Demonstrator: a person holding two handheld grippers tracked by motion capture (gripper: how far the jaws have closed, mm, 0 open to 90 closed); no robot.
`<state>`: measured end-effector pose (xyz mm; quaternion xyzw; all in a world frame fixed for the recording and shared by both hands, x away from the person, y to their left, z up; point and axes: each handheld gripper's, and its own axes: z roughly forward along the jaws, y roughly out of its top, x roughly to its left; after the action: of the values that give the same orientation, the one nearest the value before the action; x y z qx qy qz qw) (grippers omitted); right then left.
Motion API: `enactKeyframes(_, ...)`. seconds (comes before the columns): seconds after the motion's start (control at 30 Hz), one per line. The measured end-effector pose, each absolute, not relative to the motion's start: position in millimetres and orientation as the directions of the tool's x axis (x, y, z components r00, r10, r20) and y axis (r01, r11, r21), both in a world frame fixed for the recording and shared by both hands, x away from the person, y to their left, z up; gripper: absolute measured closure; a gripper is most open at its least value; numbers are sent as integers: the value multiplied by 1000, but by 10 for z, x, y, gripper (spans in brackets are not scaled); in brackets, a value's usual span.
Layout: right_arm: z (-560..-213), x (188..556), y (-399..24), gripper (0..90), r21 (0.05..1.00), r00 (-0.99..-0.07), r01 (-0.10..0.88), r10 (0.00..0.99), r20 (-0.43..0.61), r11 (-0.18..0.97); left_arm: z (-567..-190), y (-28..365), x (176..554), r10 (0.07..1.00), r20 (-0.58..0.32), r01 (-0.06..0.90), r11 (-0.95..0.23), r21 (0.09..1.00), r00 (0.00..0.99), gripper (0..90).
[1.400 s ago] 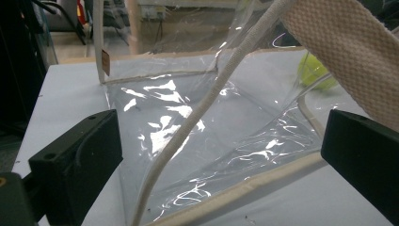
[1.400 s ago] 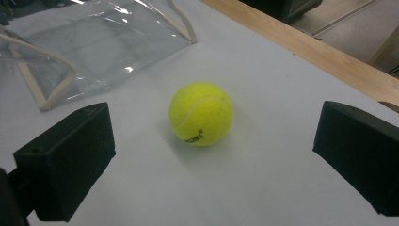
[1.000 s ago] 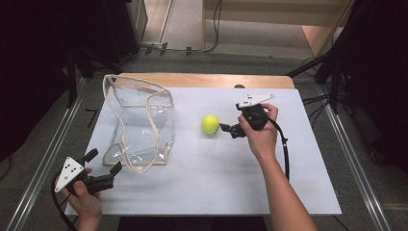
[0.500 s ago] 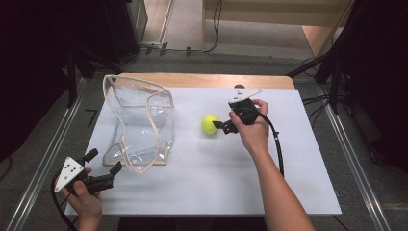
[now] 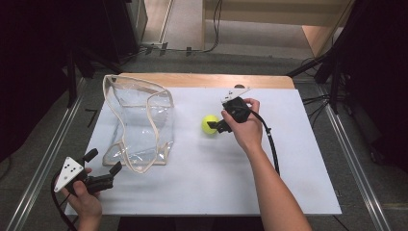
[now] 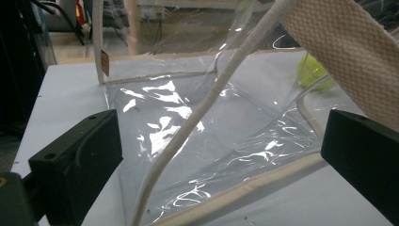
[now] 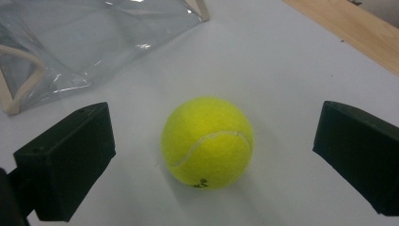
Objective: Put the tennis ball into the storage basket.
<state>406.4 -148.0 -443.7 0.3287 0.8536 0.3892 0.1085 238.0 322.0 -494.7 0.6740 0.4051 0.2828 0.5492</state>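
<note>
- Your right gripper [image 5: 217, 126] is spread wide, one jaw on each side of the tennis ball [image 5: 210, 124], neither touching it (the ball rests on the white table [image 5: 308, 159]).
- Your left gripper [image 5: 102, 162] is wide too, holding nothing, at the near corner of the clear bag [image 5: 139, 122].
- The bag's long axis runs away from you.

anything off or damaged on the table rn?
Nothing stands out. The clear bag sits slumped and crumpled but looks intact, and the tennis ball rests on the white table between the open jaws of the right gripper. Nothing has spilled.
</note>
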Motion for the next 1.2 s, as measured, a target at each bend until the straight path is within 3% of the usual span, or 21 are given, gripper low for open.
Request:
enactKeyframes(1.1,-4775,4331,-1177,0,571,-767,568,634,104,593,-4945,3228,2388,857,-65,236,-67,970,511,0)
enactKeyframes(1.2,-4795,4344,-1153,46,555,-759,577,644,93,600,-4945,3229,2388,857,-65,235,-66,970,511,0)
